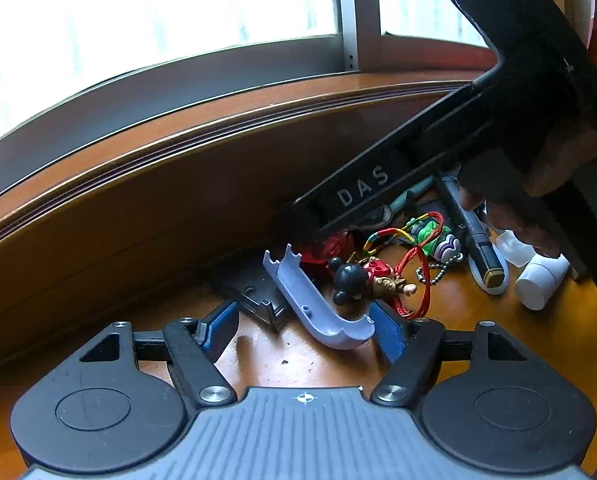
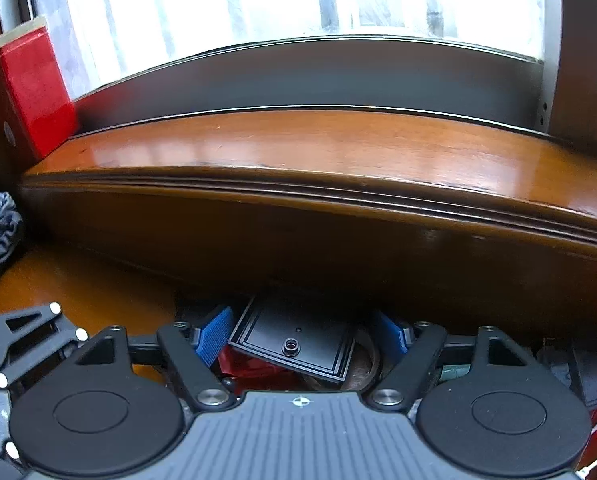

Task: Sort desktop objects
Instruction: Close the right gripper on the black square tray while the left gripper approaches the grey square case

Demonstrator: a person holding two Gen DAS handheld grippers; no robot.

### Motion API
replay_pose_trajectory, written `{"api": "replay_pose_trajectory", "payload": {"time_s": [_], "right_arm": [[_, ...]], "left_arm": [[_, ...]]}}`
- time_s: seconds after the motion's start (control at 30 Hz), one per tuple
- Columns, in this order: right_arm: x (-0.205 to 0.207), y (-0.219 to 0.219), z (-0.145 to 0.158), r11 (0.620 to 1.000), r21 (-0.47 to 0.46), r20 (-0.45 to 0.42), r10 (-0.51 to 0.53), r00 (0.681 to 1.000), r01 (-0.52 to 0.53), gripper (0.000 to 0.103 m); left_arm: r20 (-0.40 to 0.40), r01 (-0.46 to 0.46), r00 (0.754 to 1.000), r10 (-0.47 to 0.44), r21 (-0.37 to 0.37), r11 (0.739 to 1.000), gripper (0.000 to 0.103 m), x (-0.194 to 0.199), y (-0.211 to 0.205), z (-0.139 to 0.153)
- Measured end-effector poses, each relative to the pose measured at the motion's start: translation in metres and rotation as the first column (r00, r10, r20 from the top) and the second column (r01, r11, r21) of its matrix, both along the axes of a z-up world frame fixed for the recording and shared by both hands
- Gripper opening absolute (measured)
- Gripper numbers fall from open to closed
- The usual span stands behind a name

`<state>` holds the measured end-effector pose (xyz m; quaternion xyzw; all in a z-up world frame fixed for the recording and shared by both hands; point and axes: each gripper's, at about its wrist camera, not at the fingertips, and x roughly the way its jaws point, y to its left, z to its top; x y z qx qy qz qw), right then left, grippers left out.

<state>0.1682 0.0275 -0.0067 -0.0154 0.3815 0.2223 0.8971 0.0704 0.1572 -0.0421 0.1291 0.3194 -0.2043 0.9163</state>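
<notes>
On the desk (image 1: 458, 320), the lilac plastic shell (image 1: 318, 304) lies between the left gripper's (image 1: 302, 332) spread fingers, at 12 o'clock. It looks light, stiff and slick; its long edges seem best for a pinch. The right gripper (image 2: 302, 338), fingers apart, straddles a black plate (image 2: 298, 344).

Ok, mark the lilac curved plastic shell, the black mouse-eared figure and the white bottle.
lilac curved shell (image 1: 318, 304): left wrist view, middle of its trough.
black mouse-eared figure (image 1: 352, 278): left wrist view, its round head.
white bottle (image 1: 538, 282): left wrist view, its side.
</notes>
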Motion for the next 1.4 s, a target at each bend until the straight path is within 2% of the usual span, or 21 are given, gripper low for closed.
{"api": "replay_pose_trajectory", "payload": {"time_s": [0.17, 0.27, 0.33, 0.43, 0.6, 0.7, 0.83, 1.03, 1.1, 1.23, 1.4], "right_arm": [[-0.003, 0.004, 0.002, 1.0, -0.007, 0.018, 0.001, 1.0, -0.001, 0.073], [-0.006, 0.003, 0.005, 1.0, 0.02, 0.007, 0.001, 1.0, -0.001, 0.069], [-0.009, -0.004, 0.009, 0.998, 0.054, -0.004, 0.009, 1.0, -0.008, 0.065], [-0.018, -0.015, 0.018, 0.996, 0.084, 0.013, 0.026, 1.0, -0.027, 0.064], [-0.031, -0.038, 0.035, 0.99, 0.128, 0.036, 0.048, 0.998, -0.052, 0.064], [-0.036, -0.048, 0.039, 0.987, 0.151, 0.035, 0.05, 0.998, -0.054, 0.064], [-0.034, -0.052, 0.041, 0.985, 0.164, 0.025, 0.048, 0.999, -0.051, 0.064], [-0.037, -0.053, 0.043, 0.98, 0.189, 0.025, 0.061, 0.998, -0.064, 0.064], [-0.04, -0.052, 0.045, 0.979, 0.19, 0.035, 0.075, 0.997, -0.08, 0.064], [-0.045, -0.055, 0.048, 0.976, 0.193, 0.049, 0.095, 0.994, -0.103, 0.064], [-0.048, -0.056, 0.049, 0.972, 0.198, 0.05, 0.114, 0.992, -0.122, 0.064]], "left_arm": [[0.016, 0.016, 1.0, -0.016, 0.028, 0.999, 0.073, -0.005, -0.003, 0.002], [0.037, 0.055, 0.998, -0.058, 0.087, 0.995, 0.083, -0.008, -0.006, 0.004], [0.047, 0.121, 0.99, -0.13, 0.168, 0.978, 0.086, -0.006, -0.013, 0.006], [0.036, 0.213, 0.973, -0.228, 0.235, 0.948, 0.088, 0.0, -0.021, 0.008], [-0.025, 0.296, 0.954, -0.297, 0.214, 0.931, 0.088, 0.012, -0.018, 0.011], [-0.057, 0.334, 0.942, -0.33, 0.19, 0.923, 0.076, 0.018, -0.016, 0.013], [-0.069, 0.298, 0.954, -0.292, 0.12, 0.947, 0.066, 0.016, -0.01, 0.009], [-0.052, 0.187, 0.982, -0.184, 0.059, 0.981, 0.047, -0.004, -0.002, 0.015], [-0.05, 0.146, 0.988, -0.145, 0.026, 0.989, 0.044, -0.013, 0.001, 0.018], [-0.055, 0.059, 0.997, -0.061, -0.037, 0.998, 0.037, -0.031, 0.008, 0.02], [-0.098, -0.054, 0.994, 0.044, -0.105, 0.993, 0.036, -0.037, 0.012, 0.019]]}}
